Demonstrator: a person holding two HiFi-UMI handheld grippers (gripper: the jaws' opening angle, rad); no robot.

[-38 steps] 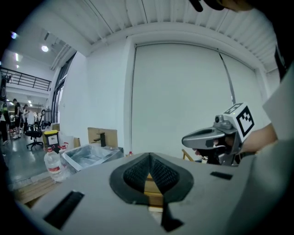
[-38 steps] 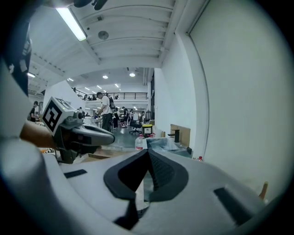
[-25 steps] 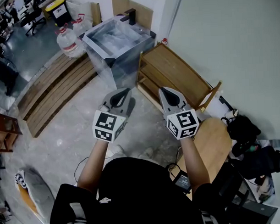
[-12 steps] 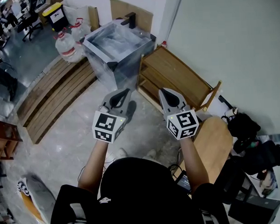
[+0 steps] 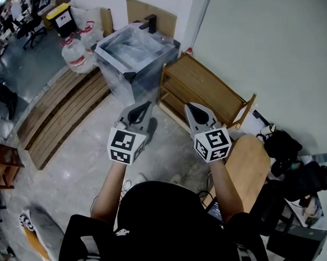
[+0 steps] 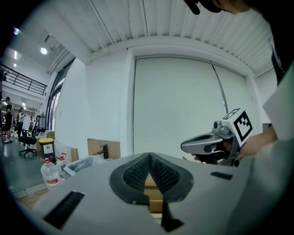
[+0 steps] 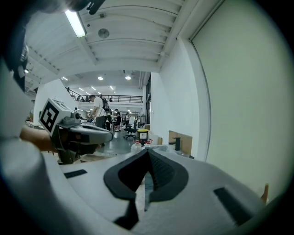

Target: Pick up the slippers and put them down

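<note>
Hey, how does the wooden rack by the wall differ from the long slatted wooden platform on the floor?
The wooden rack stands right of the grey box, against the pale wall; the slatted platform lies left of that box. The rack has solid boards in tiers; the platform is long parallel slats, and longer overall. Both are wood.

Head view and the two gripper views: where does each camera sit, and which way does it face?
Head view: on the person's head, facing steeply down at floor, wooden rack and wrapped cabinet; shows forearms, left tongs, right tongs.
Left gripper view: on the left tongs, looking roughly level along their shut jaws at a white wall; right tongs at right.
Right gripper view: on the right tongs, along shut jaws toward the open hall; left tongs at left.
Shared: all three show the cabinet.
</note>
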